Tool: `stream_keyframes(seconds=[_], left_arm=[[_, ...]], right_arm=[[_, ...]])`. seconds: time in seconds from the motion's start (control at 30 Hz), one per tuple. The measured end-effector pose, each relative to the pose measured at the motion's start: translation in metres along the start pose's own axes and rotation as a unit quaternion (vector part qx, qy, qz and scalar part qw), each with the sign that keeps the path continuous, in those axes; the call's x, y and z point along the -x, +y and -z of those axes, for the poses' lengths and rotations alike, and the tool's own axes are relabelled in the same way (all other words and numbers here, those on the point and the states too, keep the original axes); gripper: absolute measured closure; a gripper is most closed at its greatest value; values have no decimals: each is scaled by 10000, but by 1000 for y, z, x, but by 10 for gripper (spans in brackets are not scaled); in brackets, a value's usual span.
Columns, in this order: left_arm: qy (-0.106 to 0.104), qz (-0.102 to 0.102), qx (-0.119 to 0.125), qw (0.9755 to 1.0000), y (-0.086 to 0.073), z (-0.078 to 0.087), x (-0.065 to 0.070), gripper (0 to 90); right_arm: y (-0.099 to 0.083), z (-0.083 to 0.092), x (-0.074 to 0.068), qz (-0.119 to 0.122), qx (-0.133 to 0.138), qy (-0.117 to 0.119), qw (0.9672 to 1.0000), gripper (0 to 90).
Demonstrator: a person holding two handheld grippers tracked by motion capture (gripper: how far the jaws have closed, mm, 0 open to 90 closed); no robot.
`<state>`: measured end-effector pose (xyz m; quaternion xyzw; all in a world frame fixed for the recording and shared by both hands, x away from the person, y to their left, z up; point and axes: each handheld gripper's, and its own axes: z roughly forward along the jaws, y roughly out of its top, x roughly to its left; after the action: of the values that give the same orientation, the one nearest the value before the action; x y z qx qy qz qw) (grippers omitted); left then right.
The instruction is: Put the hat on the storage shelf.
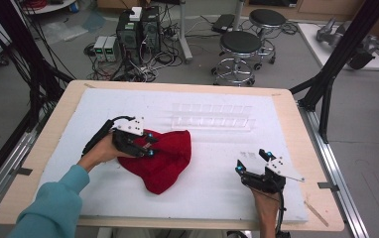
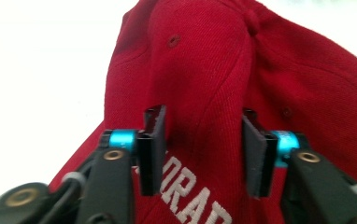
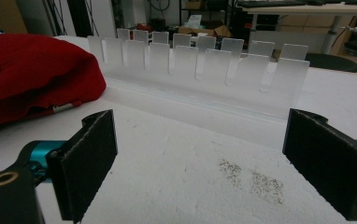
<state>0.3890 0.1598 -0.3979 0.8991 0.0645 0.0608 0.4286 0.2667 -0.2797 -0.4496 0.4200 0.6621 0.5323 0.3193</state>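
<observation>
White foam sheet (image 1: 217,188) covers the desk (image 1: 58,124), stools and computer boxes on the floor behind. One red cap (image 1: 162,156) lies left of centre, its long axis running toward the near edge. The left gripper (image 2: 203,149) is right on it, fingers (image 2: 152,149) parted, straddling a ridge of the crown, not yet pinching. The right gripper (image 3: 200,163) sits well apart near the front right, wide open, holding nothing, facing one clear slotted rack (image 3: 200,70).

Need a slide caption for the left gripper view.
Open left gripper poised over a red cap with white lettering.
</observation>
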Motion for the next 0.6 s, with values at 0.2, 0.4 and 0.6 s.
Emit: stream_keyframes(seconds=[0.2, 0.4, 0.6], left_arm=[[188, 17, -198, 9996, 5, -2, 4, 766], [375, 376, -200, 9984, 8, 1, 4, 848], [710, 786, 14, 9944, 15, 14, 6, 858]], right_arm=[[0, 0, 0, -34, -2, -1, 10000, 89], [0, 0, 0, -30, -4, -2, 10000, 89], [0, 0, 0, -8, -13, -4, 10000, 89]])
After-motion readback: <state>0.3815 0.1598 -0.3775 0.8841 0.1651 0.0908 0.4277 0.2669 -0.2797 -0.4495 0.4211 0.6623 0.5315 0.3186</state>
